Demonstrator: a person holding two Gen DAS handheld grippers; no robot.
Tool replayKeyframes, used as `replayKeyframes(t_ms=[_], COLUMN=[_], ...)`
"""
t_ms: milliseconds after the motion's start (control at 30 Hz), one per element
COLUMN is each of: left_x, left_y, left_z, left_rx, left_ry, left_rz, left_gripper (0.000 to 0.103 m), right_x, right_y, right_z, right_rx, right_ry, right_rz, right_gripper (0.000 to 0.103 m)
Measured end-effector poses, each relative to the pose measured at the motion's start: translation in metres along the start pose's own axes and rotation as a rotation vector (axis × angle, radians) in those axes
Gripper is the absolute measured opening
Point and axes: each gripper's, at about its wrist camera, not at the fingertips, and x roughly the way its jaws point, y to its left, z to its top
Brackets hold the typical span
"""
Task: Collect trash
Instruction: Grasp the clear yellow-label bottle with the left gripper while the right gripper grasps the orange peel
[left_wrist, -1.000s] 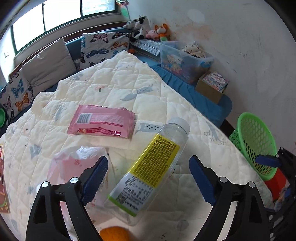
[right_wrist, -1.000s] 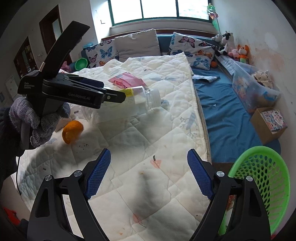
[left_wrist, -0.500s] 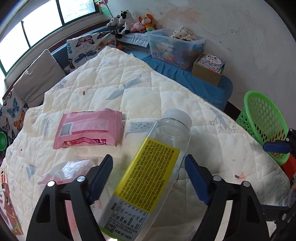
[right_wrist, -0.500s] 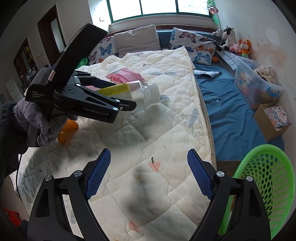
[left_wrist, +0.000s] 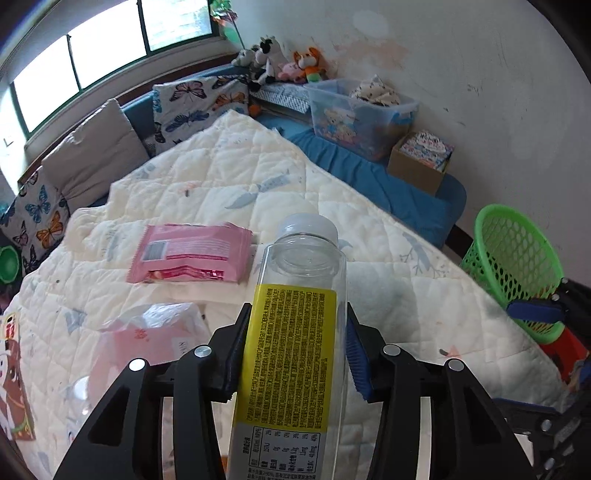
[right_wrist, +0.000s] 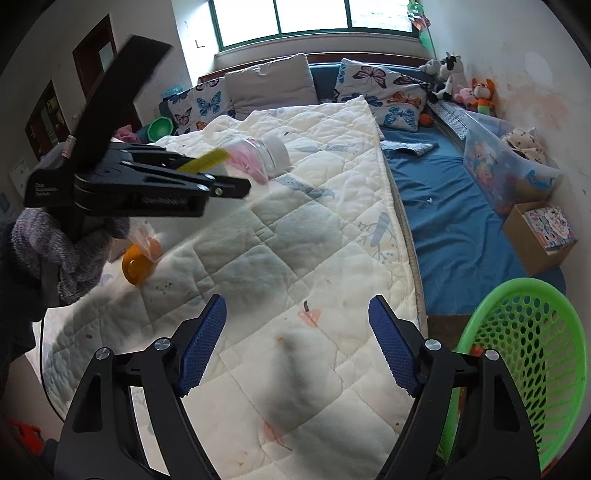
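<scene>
My left gripper (left_wrist: 293, 350) is shut on a clear plastic bottle (left_wrist: 295, 332) with a yellow label and white cap, holding it above the quilt. The bottle also shows in the right wrist view (right_wrist: 255, 157), clamped in the left gripper (right_wrist: 221, 184). A pink wrapper (left_wrist: 192, 253) lies flat on the quilt beyond the bottle. A crumpled clear plastic bag (left_wrist: 147, 332) lies at the left. An orange peel (right_wrist: 138, 260) lies on the quilt below the left hand. My right gripper (right_wrist: 297, 347) is open and empty over the quilt's near edge. A green basket (right_wrist: 524, 365) stands on the floor at the right.
The white quilt (left_wrist: 258, 177) covers the bed, with pillows (right_wrist: 271, 83) along the far side. A blue mat (right_wrist: 454, 221) runs beside the bed, holding a clear storage bin (right_wrist: 509, 170) and a cardboard box (right_wrist: 543, 232). The green basket also shows in the left wrist view (left_wrist: 517, 258).
My left gripper has closed on the bottle and lifted it off the quilt. My right gripper has stayed open and has hardly moved.
</scene>
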Motion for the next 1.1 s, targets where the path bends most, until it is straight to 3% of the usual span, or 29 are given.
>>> replayKeyframes(t_ms=[267,533,867,1100], left_x=[-0.072,-0.129,-0.162,-0.173], left_y=[0.019,0.058,0.097,0.113], left_z=[-0.021,-0.053,-0.092,-0.109], left_rx=[-0.096,-0.189,-0.279,-0.312], left_ry=[-0.083,-0.137,-0.154,-0.16], left_rz=[0.018,0.076,0.135,0.136], left_gripper=[0.045,0.045,0.045,0.045], right_x=[-0.004,0.011,0.052,0.088], right_y=[0.03,0.087,0.144,0.16], right_z=[0.002,0.012,0.028,0.036], right_rx=[-0.032,-0.128,-0.211,-0.237], right_ry=[-0.012,-0.004,0.054,0.104], right_rz=[0.052,0.14,0.228,0.231], right_gripper=[0.078,0.076,0.068,0.066])
